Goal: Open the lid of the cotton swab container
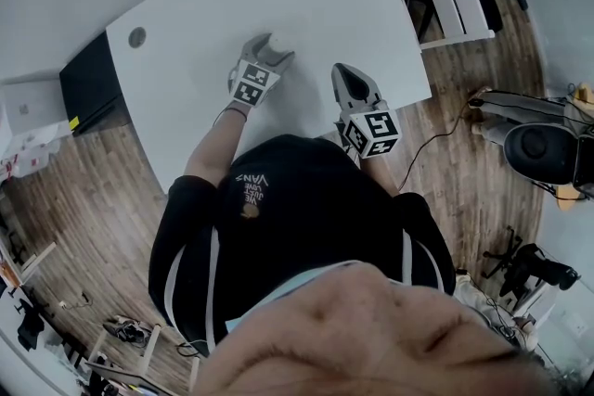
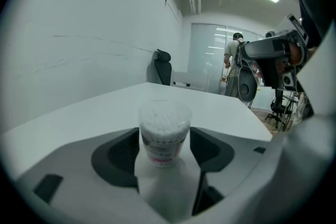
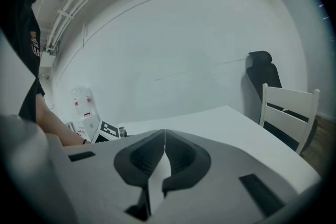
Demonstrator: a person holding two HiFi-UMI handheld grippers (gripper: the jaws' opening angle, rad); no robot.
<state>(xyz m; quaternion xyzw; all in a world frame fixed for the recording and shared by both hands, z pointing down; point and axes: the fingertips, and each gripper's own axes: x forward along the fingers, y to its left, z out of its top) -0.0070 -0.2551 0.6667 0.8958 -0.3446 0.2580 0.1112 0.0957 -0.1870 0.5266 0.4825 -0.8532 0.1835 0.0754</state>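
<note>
Two grippers are being held over the white table [image 1: 186,32]. The left gripper [image 2: 165,150] is being presented with its jaws spread fully wide, and the container [image 2: 164,131] is being straddled between them. Nothing is being gripped, since no pressing of the pads on its wall is being shown, though whether they are brushing it cannot be settled. The container is being found upright near the middle of the table, well clear of every edge, with swab heads showing through its clear top. Its lid [image 2: 165,106] is being judged as not yet removed.

The straddling pose is being read as preparation for clamping the body, so that the container can be steadied while the lid is being worked off. The right gripper [image 3: 164,150] is being held at the near edge, towards the right corner and well apart from the container. Its jaws are fully together with nothing between them, and it is being judged as reserved for the lid. Slipping of the smooth wall is being noted as the main risk, should the clamp be light.
</note>
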